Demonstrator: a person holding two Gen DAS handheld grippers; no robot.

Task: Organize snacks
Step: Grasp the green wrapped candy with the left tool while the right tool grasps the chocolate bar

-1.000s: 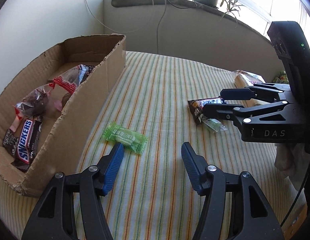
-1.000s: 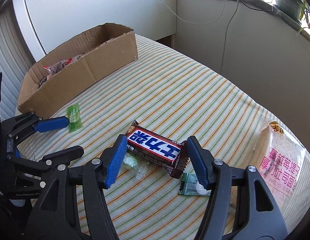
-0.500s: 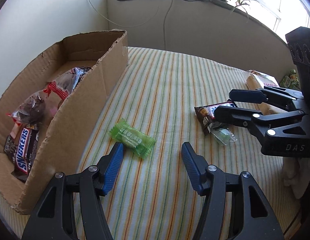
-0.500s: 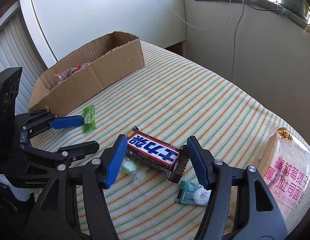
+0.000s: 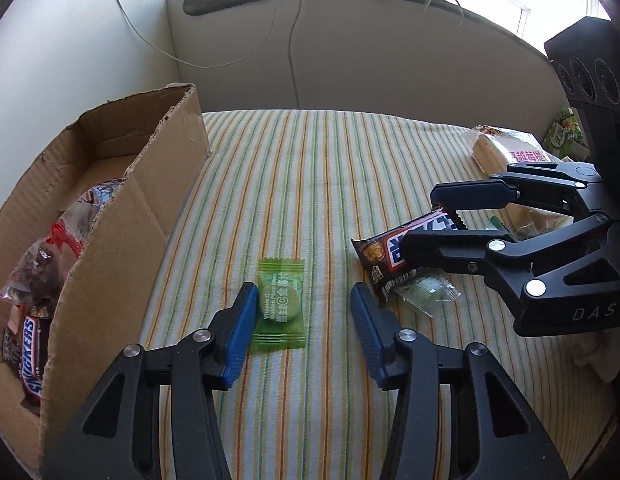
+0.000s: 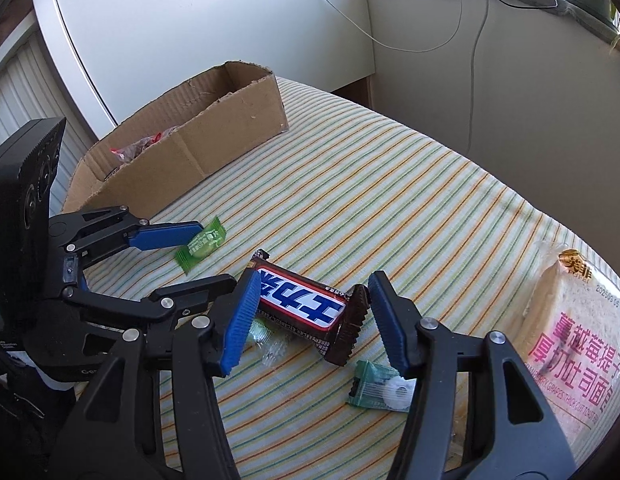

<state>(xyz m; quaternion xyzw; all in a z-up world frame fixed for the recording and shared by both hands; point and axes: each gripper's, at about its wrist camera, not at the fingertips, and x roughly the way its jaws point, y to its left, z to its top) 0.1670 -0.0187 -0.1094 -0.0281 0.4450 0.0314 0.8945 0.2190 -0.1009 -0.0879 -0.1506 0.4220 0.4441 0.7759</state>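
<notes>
A green wrapped candy [image 5: 280, 304] lies on the striped cloth between the open blue pads of my left gripper [image 5: 304, 326], closer to the left pad; it also shows in the right wrist view [image 6: 202, 243]. A brown Snickers bar [image 6: 306, 307] lies between the open pads of my right gripper [image 6: 311, 320]; it also shows in the left wrist view [image 5: 393, 256]. A cardboard box [image 5: 122, 236] with Snickers and red-wrapped snacks stands at the left, also in the right wrist view [image 6: 198, 148].
A clear-wrapped green candy [image 5: 427, 294] lies by the Snickers bar. A dark green candy packet [image 6: 379, 388] lies under my right gripper's right finger. A bagged bread loaf [image 6: 573, 336] sits at the right. A wall with cables [image 5: 294, 40] and a plant sill stand behind.
My left gripper has moved forward and turned, so the green candy now lies between its pads. My right gripper has closed in around the Snickers bar. Both remain open.
</notes>
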